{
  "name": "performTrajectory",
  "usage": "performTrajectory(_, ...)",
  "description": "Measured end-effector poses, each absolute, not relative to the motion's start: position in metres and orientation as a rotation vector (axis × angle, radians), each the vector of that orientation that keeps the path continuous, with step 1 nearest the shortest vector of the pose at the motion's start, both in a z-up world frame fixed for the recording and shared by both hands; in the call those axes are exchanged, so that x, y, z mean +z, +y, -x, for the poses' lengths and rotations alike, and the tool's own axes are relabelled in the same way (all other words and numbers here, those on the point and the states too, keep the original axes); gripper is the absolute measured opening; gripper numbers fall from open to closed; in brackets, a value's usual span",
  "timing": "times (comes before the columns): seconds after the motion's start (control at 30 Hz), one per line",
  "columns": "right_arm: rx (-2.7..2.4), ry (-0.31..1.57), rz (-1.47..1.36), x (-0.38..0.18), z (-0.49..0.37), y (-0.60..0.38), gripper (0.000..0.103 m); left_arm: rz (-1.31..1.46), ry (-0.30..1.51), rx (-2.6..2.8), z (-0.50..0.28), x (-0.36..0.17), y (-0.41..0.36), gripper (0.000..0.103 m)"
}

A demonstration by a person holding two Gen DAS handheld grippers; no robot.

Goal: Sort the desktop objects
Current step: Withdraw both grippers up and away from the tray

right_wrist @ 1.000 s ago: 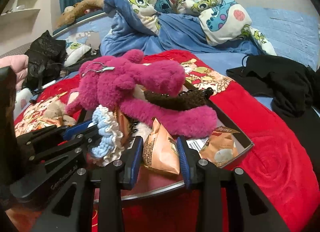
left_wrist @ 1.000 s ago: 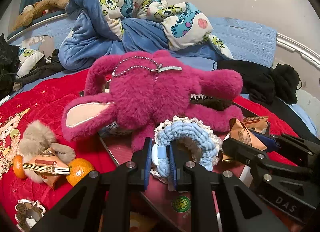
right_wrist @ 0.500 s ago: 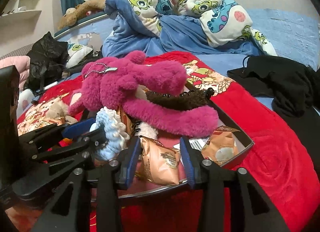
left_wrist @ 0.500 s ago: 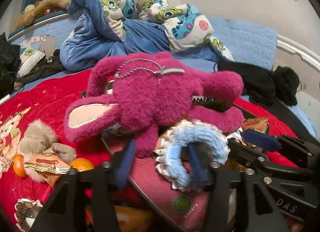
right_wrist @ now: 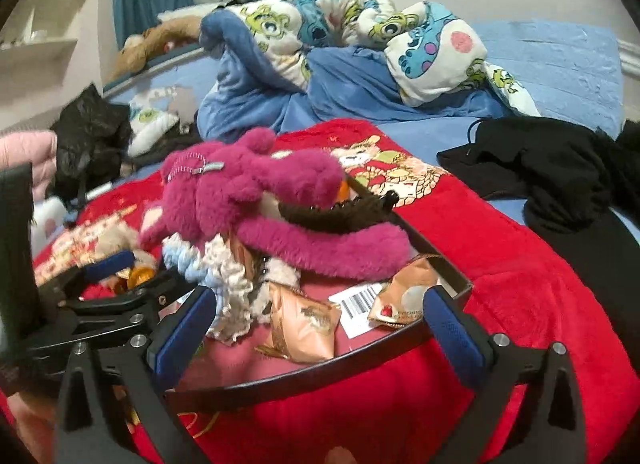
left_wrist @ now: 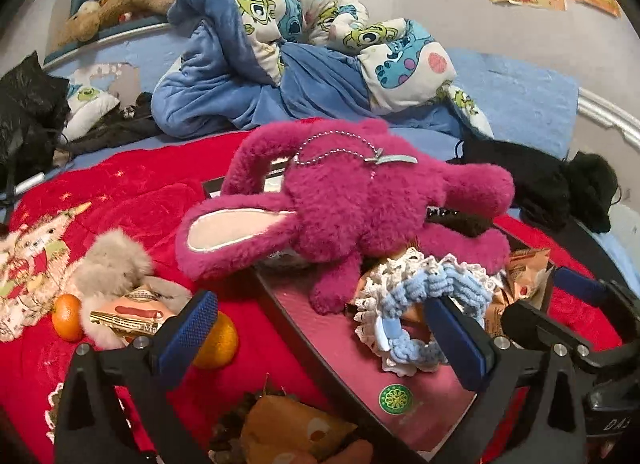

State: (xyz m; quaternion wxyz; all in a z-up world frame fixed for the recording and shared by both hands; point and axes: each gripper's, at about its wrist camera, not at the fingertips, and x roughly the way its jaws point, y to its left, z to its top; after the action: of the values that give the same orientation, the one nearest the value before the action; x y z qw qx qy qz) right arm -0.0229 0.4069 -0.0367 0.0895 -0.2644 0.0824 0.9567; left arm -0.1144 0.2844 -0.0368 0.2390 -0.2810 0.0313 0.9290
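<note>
Both grippers are letting go over the tray [right_wrist: 404, 348] right now, jaws opening and already spread wide. The left gripper [left_wrist: 320, 340] has the blue crochet scrunchie [left_wrist: 436, 304] lying loose just ahead, against its right finger, not pinched. The right gripper [right_wrist: 320, 328] has the tan snack packet [right_wrist: 304, 324] sitting free between its fingers, flat on the tray floor.

If I were doing it, I'd pull each one straight back and slightly up before swinging away, because the scrunchie's lace edge looks like it could snag that right pad. The magenta plush rabbit [left_wrist: 352, 200] is piled just beyond both grippers, so don't nudge forward. Next pickups look like the orange [left_wrist: 218, 340] and the wrapped snack [left_wrist: 128, 316] by the left gripper's left finger.
</note>
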Motion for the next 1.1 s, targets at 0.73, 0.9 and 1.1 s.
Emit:
performTrajectory(0.73, 2.8, 0.3, 0.759, -0.027, 0.01, 0.417, 0.103, 0.796, 0.154, 2.542, 0.102, -0.027, 0.29, 0.103)
performTrajectory(0.9, 2.809, 0.349, 0.738, -0.012, 0.001, 0.41, 0.103, 0.682, 0.208, 2.667, 0.073, -0.005, 0.275, 0.103)
performTrajectory(1.1, 2.846, 0.305, 0.623, 0.014, -0.019, 0.387, 0.103, 0.685, 0.173, 2.663, 0.042, 0.027, 0.237, 0.103)
